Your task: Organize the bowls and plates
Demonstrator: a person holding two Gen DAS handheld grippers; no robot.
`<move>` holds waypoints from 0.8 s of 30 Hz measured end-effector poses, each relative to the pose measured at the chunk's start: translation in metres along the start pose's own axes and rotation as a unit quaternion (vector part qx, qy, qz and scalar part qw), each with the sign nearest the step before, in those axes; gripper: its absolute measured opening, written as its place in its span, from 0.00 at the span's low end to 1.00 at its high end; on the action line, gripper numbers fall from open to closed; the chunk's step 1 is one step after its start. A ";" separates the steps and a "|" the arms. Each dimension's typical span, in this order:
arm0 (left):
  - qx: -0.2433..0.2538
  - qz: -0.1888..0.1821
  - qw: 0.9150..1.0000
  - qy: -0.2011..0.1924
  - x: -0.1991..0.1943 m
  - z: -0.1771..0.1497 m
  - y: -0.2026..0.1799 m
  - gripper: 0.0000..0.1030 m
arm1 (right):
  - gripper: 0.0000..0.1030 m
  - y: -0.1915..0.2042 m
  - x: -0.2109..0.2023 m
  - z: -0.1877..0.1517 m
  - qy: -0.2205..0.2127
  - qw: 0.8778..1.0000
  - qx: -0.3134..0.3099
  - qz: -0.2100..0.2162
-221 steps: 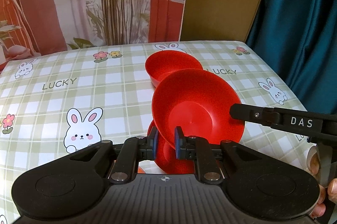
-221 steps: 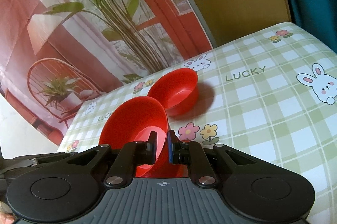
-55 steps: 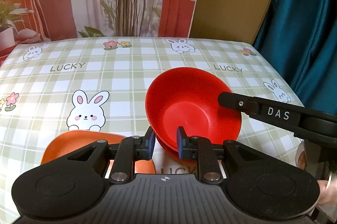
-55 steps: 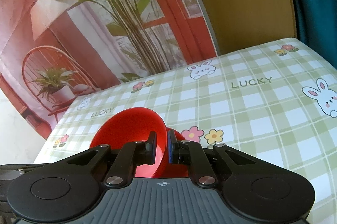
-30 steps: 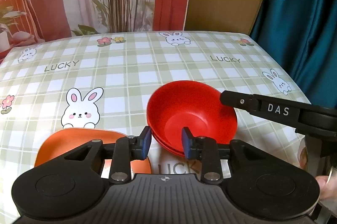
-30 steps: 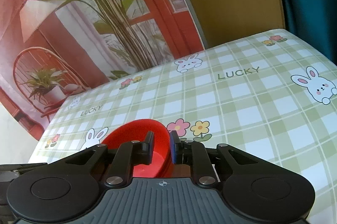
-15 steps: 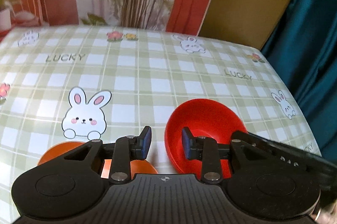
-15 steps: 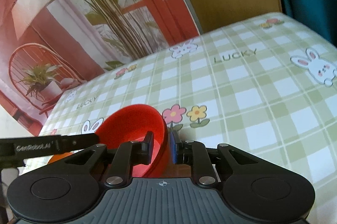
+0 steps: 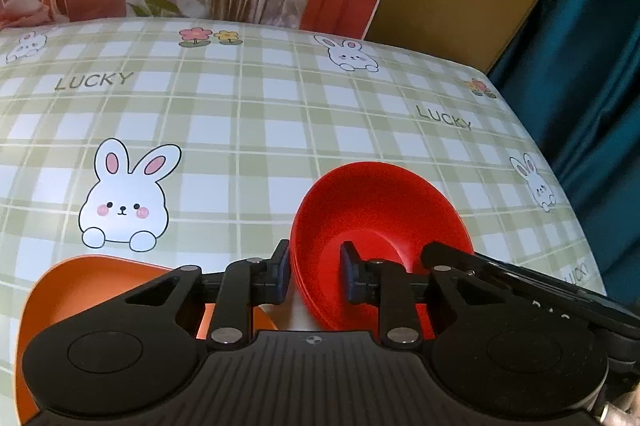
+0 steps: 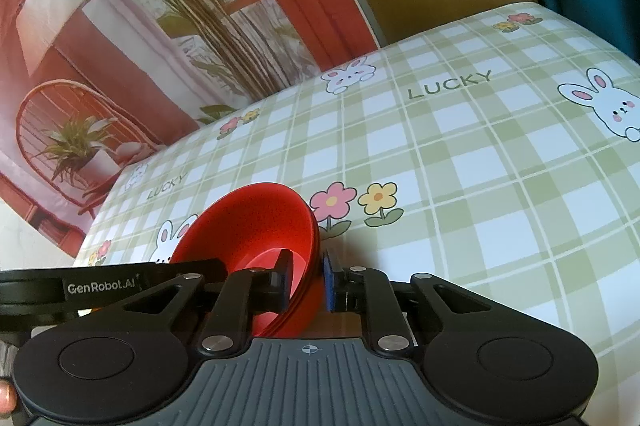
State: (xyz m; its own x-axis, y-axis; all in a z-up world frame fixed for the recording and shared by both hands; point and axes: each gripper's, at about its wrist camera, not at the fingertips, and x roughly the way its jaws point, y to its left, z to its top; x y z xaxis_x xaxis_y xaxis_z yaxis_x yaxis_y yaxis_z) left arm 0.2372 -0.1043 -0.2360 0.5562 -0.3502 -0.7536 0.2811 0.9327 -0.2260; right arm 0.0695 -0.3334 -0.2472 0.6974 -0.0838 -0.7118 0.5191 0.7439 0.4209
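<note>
A stack of nested red bowls (image 9: 380, 210) rests on the checked tablecloth, slightly tilted. My left gripper (image 9: 314, 278) straddles the stack's left rim, one pad outside and one inside. Its jaws are closing, and the pads stand a little off the wall. My right gripper (image 10: 306, 280) is shut on the opposite rim of the red bowls (image 10: 248, 226). One of its black fingers (image 9: 500, 274) reaches in from the right in the left wrist view. An orange plate (image 9: 80, 286) lies at the lower left, partly hidden under my left gripper.
The green checked tablecloth (image 9: 260, 130) with rabbits and "LUCKY" prints stretches to the far edge. A teal curtain (image 9: 592, 66) hangs past the table's right edge, and a printed backdrop (image 10: 160, 26) stands behind. The left gripper's body (image 10: 104, 286) crosses the lower left of the right wrist view.
My left gripper has sunk and shifted from the bowls' near rim onto their left rim, its jaws narrowing. The right gripper has kept its hold on the stack.
</note>
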 end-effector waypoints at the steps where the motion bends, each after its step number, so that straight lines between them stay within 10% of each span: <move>1: 0.003 0.000 1.000 -0.001 0.000 0.000 -0.001 0.25 | 0.14 0.000 0.000 0.000 0.000 1.000 0.001 -0.002; 24: 0.008 0.012 0.993 -0.118 -0.098 0.069 0.037 0.25 | 0.12 0.111 -0.020 0.080 -0.072 0.996 -0.024 0.050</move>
State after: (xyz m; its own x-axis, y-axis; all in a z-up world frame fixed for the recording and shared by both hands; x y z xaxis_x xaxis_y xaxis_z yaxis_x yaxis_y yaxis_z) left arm 0.2466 -0.0418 -0.1280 0.7303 -0.3397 -0.5926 0.2765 0.9403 -0.1983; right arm 0.1530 -0.3025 -0.1412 0.8098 -0.0981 -0.5784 0.4208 0.7841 0.4562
